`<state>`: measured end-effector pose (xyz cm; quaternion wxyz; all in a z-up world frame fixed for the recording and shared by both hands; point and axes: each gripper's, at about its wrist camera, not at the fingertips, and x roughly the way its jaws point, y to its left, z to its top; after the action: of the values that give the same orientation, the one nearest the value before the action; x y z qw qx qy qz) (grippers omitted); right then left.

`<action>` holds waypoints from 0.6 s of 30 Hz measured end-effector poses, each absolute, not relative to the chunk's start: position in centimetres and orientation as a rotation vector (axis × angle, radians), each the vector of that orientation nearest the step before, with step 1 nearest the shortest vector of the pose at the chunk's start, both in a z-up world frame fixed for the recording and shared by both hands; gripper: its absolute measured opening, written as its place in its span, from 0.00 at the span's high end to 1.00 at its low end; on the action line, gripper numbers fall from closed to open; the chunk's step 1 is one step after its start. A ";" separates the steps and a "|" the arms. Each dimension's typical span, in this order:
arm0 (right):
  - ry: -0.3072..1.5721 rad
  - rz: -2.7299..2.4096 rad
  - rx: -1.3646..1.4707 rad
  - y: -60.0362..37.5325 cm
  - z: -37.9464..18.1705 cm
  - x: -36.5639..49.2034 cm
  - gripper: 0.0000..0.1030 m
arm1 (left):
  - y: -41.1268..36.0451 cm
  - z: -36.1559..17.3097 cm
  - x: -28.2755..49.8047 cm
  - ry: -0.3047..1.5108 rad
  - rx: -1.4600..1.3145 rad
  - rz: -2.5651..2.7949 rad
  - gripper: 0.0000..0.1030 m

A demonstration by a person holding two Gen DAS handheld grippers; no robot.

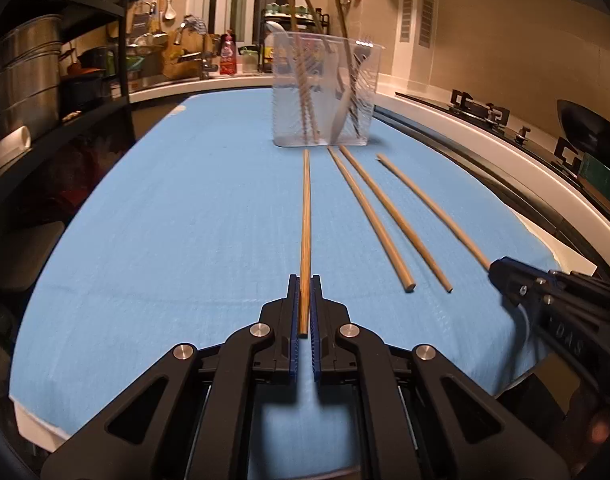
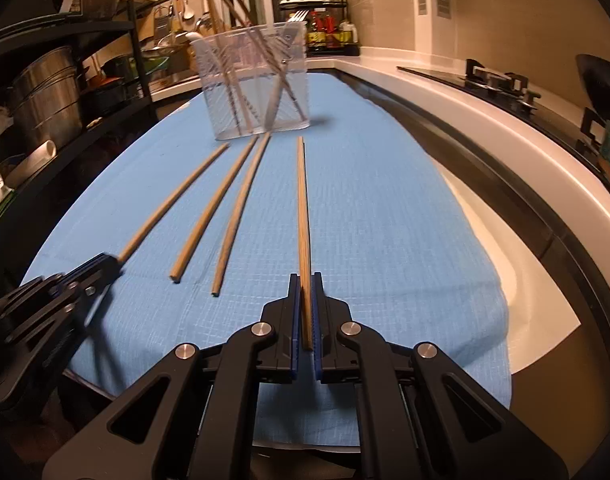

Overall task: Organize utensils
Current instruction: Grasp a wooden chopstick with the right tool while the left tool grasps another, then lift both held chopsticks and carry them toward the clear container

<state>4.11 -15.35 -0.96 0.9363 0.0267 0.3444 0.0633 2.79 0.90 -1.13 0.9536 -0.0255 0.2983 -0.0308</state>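
Now each gripper's jaws clamp a chopstick's near end: left gripper [image 1: 304,280] the leftmost chopstick [image 1: 305,216], right gripper [image 2: 305,278] the rightmost chopstick [image 2: 302,208], both pointing toward the far clear container [image 1: 325,92].

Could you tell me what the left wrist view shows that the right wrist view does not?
Only the left wrist view shows the left gripper shut on the leftmost wooden chopstick up close. Only the right wrist view shows the right gripper shut on the rightmost wooden chopstick likewise. Both share the clear plastic utensil holder, two loose wooden chopsticks and the blue cloth.
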 end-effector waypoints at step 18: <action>0.681 0.119 0.050 -15.5 -1.3 4.4 0.92 | 0.7 -1.8 3.0 0.554 -0.037 -0.038 0.88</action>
<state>4.41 -15.49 -1.28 0.9406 0.0246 0.3337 0.0584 2.97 0.74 -1.76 0.9616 -0.0184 0.2733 -0.0190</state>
